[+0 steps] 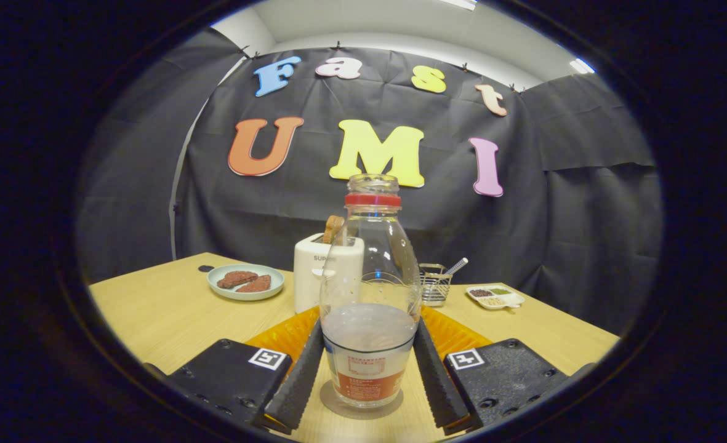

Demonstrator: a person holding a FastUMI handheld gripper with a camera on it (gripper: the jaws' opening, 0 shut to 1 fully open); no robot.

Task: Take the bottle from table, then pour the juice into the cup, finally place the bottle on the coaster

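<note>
gripper [368, 363]: fingers spread, one along each flank of the bottle's lower body; look touching or nearly so, firm squeeze can't be confirmed
bottle [369, 295]: clear glass, upright, uncapped, red ring at neck, label low on body; between the fingers, base on a round grey disc on the table
liquid: pale, roughly lower third of bottle
disc under bottle: maybe a coaster, can't tell
orange mat [283, 335]: ribbed, just beyond the fingers, behind the bottle base
table [154, 314]: light wood
toaster [326, 277]: white, behind the bottle, slice sticking out of the slot
plate [245, 282]: pale green, left of toaster, two reddish-brown pieces on it
wire rack [434, 284]: right of bottle, small utensil in it
divided dish [496, 297]: white, further right, seeds or spices in compartments
cup: not identified
step: judged as step one, taking the bottle; nothing lifted yet
next: press fingers together on the lower body, confirm hold, lift straight up keeping the open neck vertical
risk: smooth glass plus liquid weight, slip or slosh if tilted early
</note>
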